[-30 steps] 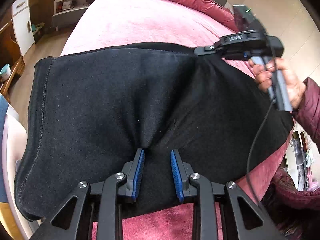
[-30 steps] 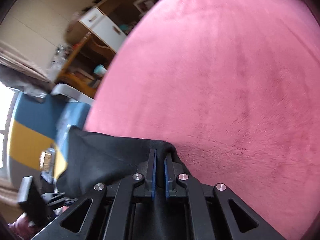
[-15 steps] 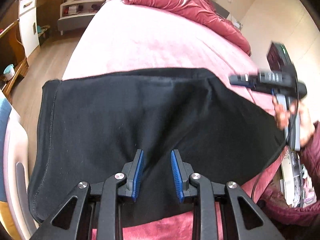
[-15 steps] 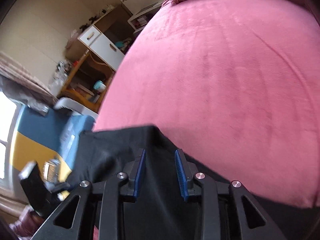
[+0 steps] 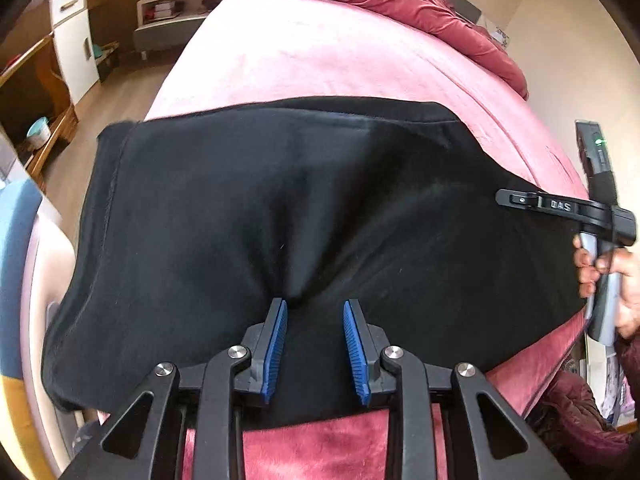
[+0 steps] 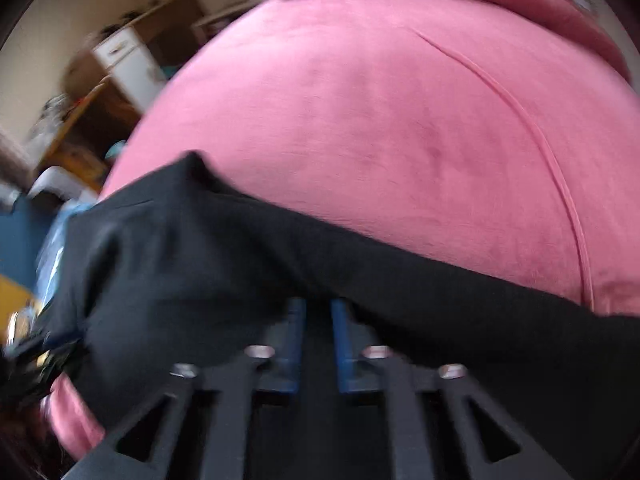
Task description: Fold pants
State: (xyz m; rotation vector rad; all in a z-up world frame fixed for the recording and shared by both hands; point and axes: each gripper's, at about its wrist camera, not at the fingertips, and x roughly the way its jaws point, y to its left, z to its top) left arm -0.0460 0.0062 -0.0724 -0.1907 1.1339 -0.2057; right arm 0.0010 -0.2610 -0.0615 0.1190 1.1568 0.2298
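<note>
Pink plush bed (image 5: 320, 52) carries the soft, limp black fabric pants (image 5: 240, 208). Left gripper (image 5: 315, 344) pinches a bunched fold; right gripper (image 6: 318, 344) is closing, seemingly on cloth near an edge.

A pink-covered bed (image 5: 320, 60) is flanked by a white cabinet (image 5: 74, 48), wooden floor (image 5: 120, 92) and cream walls (image 5: 568, 40).
</note>
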